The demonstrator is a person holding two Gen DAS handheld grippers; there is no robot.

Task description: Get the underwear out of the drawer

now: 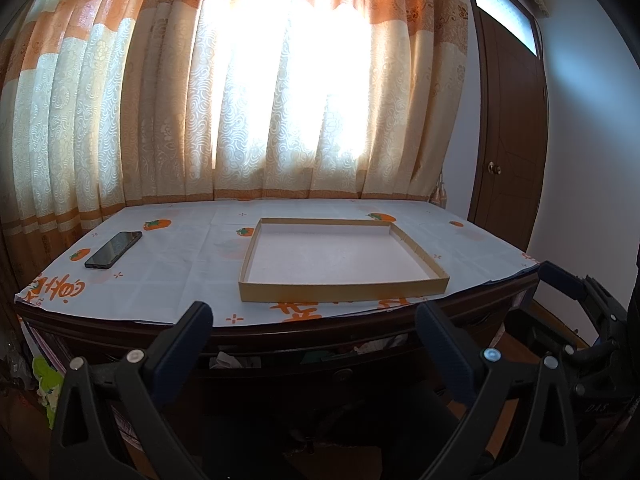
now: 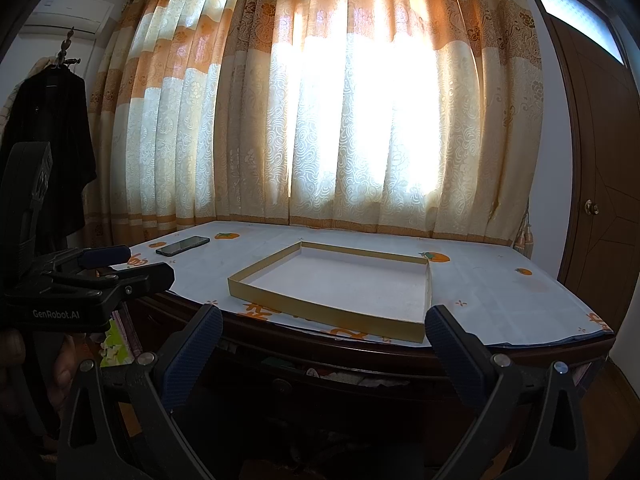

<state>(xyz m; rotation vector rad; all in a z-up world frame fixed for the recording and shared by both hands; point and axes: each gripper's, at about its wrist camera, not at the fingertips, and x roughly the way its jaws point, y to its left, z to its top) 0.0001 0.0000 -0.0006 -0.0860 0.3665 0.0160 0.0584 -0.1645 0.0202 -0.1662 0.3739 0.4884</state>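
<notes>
**Hovering wide at the drawer front, nothing held yet**

Hanging side by side before the dark wooden worktop (image 1: 360,338), the left tool (image 1: 314,322) and right tool (image 2: 324,326) both stand spread wide, with nothing between their pads. Just beyond and below the tips of each, a drawer (image 1: 344,374) sits slightly pulled out under the worktop edge, and crumpled cloth, probably the underwear (image 1: 234,360), shows in the narrow gap. The pieces cannot be told apart in that shadow.

Judging by its folds, the cloth is light, soft and limp: it should bunch under the pads, not slip, and may drag a neighbour along. A raised fold near the drawer's front looks the best place to pinch, though the gap seems too tight until the drawer comes out further.

Farther ahead, on the worktop's cloth cover, lies a shallow cardboard tray (image 1: 344,290), with a phone (image 1: 113,250) off to the left.

The left view shows pale cloth at the gap's left end and more towards the right; the right view shows reddish and white cloth (image 2: 344,376) and the left tool from the side.
</notes>
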